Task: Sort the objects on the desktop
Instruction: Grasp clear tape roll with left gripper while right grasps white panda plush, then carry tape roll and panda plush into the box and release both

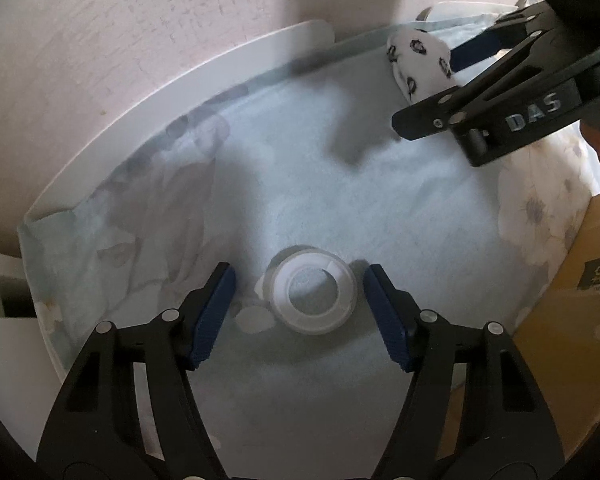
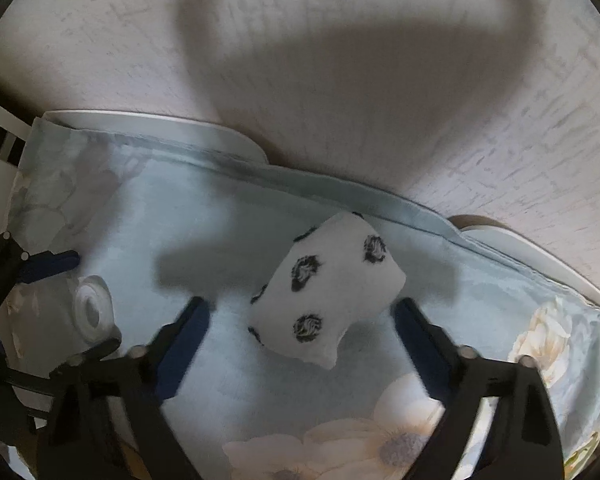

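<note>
The left gripper (image 1: 300,300) was seen released, pads clear of the tape roll (image 1: 314,292) between them on the cloth-covered desk (image 1: 380,208). The right gripper (image 2: 300,340) was unclenched astride the spotted cloth bundle (image 2: 328,292) near the far edge. A cardboard box (image 1: 580,300) was cut off.

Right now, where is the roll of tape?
The roll of tape lies flat on the flowery blue cloth, low in the left wrist view, between the open fingers of the left gripper, touching neither.
</note>
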The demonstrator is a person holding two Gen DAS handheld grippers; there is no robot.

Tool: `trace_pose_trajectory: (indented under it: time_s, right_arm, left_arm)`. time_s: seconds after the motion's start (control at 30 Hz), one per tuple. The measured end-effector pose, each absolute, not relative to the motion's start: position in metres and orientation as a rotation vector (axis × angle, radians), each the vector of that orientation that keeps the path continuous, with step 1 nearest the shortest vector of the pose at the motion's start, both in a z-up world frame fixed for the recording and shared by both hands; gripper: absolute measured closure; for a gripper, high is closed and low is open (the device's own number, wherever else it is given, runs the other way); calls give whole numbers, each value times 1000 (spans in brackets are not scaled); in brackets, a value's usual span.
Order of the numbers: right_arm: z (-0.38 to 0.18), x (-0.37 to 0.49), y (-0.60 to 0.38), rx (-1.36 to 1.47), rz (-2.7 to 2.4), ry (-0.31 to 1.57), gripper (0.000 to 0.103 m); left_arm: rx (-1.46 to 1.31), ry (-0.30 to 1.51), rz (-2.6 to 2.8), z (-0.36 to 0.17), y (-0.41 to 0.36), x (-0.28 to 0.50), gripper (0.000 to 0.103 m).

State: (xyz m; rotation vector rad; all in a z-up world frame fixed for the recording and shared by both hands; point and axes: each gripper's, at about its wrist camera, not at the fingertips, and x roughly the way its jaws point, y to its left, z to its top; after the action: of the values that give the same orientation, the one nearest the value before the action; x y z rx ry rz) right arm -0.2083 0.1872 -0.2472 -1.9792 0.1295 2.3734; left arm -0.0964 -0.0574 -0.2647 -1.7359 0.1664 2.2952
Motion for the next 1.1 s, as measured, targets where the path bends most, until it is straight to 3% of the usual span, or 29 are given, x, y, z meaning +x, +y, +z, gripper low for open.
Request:
trace_pose_trajectory:
  time_s: [0.07,0.13,0.23,0.3,1.1]
  right_arm:
    - [-245,-206,185,-1965,2384,67,33]
    - [-241,-204,185,-1958,2399,60,50]
    - [-238,-201,187,-1962,2400,61,61]
    - [-236,-198,188,-1963,2402,62,66]
    - [-199,-141,190,-1969,2459,-1,70]
  left_arm:
    - [-1731,154,2290,-266,-57,-97,41]
    - [-1718,128,2275,-266,-55,-97,52]
    - [-1699,145,2263,-265,-50,-95,64]
    - [-1689,183,2262,-265,-45,-94,64]
    - [-1696,18,2315,-248,-57,-82,64]
